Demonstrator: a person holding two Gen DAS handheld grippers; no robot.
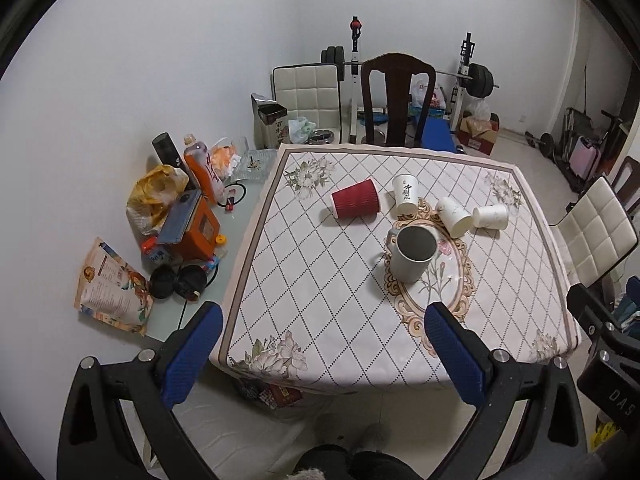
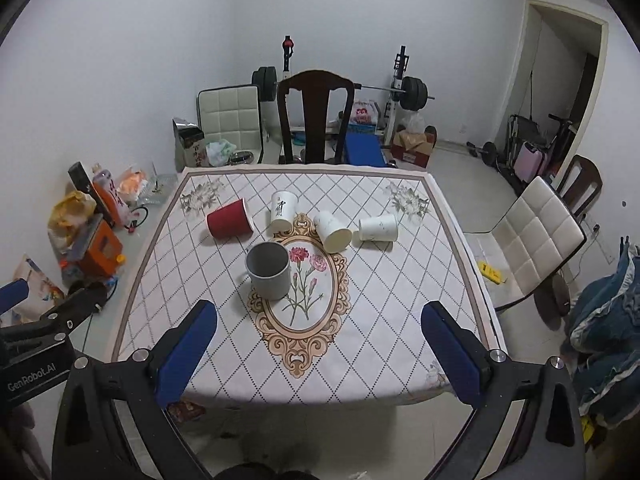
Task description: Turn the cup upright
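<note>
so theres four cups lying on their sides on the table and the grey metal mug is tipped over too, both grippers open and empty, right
Not quite: the grey metal mug stands upright, mouth up, as the right wrist view shows. The rest holds: the red cup and three white paper cups lie on their sides on the table, and the left gripper and right gripper are open and empty.

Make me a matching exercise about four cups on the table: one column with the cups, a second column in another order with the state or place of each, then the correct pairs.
Column 1
1. red cup
2. metal mug
3. white cup with black writing
4. rightmost white cup

Column 2
A. upright, open top, nearest the grippers
B. on its side, leftmost of the cups
C. on its side, nearest the white padded chair
D. tipped over, between the red cup and the other white cups

Pairs: 1-B, 2-A, 3-D, 4-C
</note>
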